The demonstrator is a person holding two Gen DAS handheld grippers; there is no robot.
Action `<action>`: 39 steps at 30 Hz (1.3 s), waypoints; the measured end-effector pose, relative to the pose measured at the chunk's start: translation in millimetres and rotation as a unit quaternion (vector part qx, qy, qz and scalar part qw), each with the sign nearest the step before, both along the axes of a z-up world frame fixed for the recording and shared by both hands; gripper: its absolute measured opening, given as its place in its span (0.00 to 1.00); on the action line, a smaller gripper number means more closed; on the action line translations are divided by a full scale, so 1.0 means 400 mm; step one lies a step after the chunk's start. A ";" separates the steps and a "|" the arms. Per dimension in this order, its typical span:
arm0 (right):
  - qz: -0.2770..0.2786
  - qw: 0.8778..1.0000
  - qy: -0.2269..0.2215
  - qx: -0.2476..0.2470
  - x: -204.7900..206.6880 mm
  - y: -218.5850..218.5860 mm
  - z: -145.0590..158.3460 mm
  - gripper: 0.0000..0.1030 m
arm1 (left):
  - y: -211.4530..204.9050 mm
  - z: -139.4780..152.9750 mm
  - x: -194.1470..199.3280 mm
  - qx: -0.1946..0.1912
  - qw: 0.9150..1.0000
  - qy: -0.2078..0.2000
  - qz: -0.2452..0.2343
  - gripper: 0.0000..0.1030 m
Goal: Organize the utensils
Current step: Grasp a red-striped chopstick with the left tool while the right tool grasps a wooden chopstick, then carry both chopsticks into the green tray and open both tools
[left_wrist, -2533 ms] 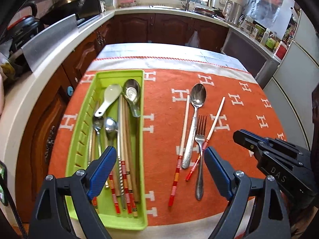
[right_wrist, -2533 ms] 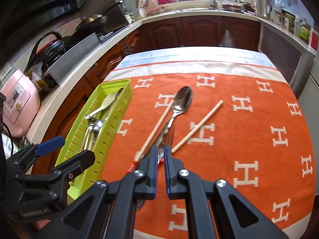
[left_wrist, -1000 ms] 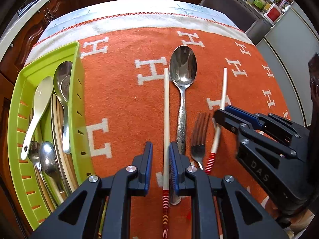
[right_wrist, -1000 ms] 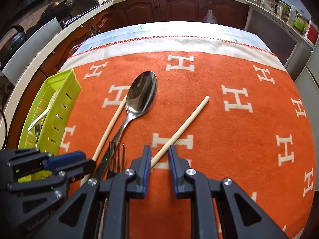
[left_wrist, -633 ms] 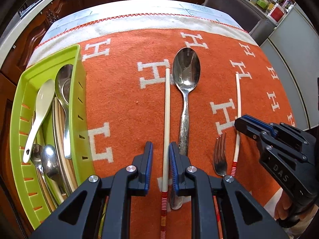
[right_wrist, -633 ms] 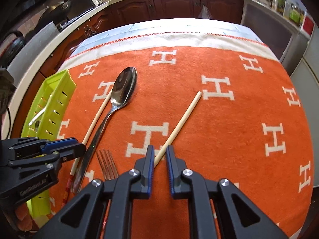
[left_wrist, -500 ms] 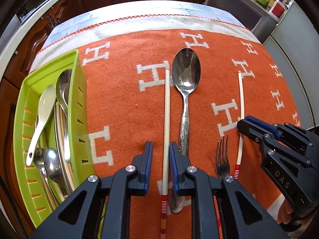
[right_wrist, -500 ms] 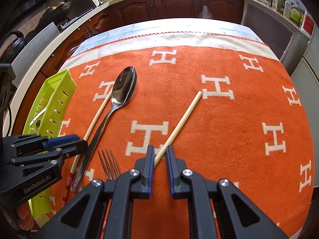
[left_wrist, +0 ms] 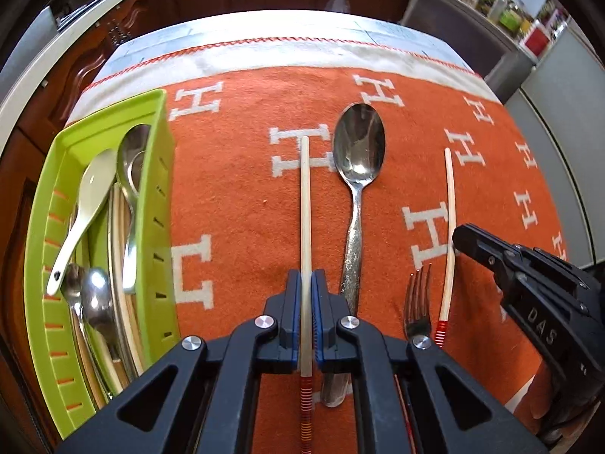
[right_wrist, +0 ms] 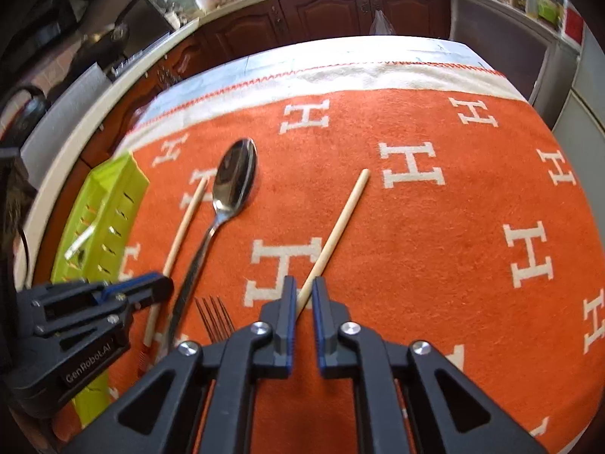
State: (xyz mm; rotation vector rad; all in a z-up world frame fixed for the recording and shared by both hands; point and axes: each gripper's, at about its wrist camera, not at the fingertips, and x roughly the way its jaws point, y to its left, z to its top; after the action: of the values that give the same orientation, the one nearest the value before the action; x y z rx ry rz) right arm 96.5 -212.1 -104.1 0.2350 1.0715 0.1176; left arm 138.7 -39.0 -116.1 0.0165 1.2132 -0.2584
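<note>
Your left hand-held gripper (left_wrist: pixel 306 314) has just been closing, and its blue pads now press on the left chopstick (left_wrist: pixel 305 204), which runs straight away from you between them, its red-striped end showing below the pads. Your right hand-held gripper (right_wrist: pixel 302 306) has also just been closing. Its jaws stand on either side of the right chopstick (right_wrist: pixel 342 227), which slants up and to the right from between them. In its own view a small gap shows beside the stick, but the jaws are as far together as they go, so count it clamped on that stick.

Both chopsticks lie on the orange cloth (right_wrist: pixel 435 265) with white H marks that covers the desk. Between them lies the large metal spoon (left_wrist: pixel 357 174), bowl pointing away from you, just beside the left chopstick. The fork (left_wrist: pixel 418 302) sits between the spoon's handle and the right chopstick, tines pointing away.

The green tray (left_wrist: pixel 159 204) stands at the left edge of the cloth. It holds a white ceramic spoon (left_wrist: pixel 83 212), metal spoons and more chopsticks.
</note>
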 end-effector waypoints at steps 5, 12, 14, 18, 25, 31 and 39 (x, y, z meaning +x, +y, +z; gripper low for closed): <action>-0.016 0.999 -0.008 0.029 0.016 -0.014 0.003 0.00 | 0.013 0.032 -0.017 -0.015 1.000 -0.016 0.009 0.03; -0.027 0.997 0.020 0.064 0.044 -0.044 0.014 0.00 | 0.031 0.075 -0.031 -0.041 0.999 -0.022 0.017 0.03; -0.036 0.997 0.033 0.060 0.044 -0.050 0.013 0.01 | 0.038 0.093 -0.041 -0.050 0.998 -0.029 0.020 0.03; -0.045 0.996 0.056 0.052 0.040 -0.038 -0.001 0.07 | 0.068 0.138 -0.065 -0.074 0.996 -0.041 0.031 0.03; -0.069 0.996 0.060 -0.007 0.031 0.021 -0.004 0.16 | 0.178 0.215 -0.116 -0.095 0.991 -0.064 0.067 0.03; -0.080 0.992 0.061 -0.081 0.035 0.072 0.001 0.11 | 0.305 0.259 -0.146 -0.091 0.986 -0.087 0.113 0.03; -0.127 0.992 0.027 -0.006 0.034 0.015 0.003 0.05 | 0.402 0.211 -0.133 -0.069 0.982 -0.084 0.153 0.03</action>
State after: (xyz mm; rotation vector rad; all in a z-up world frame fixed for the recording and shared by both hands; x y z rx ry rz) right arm 110.2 -206.0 -103.1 0.3619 1.0863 -0.1242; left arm 85.6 121.9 -31.5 -0.2625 1.0116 -0.0700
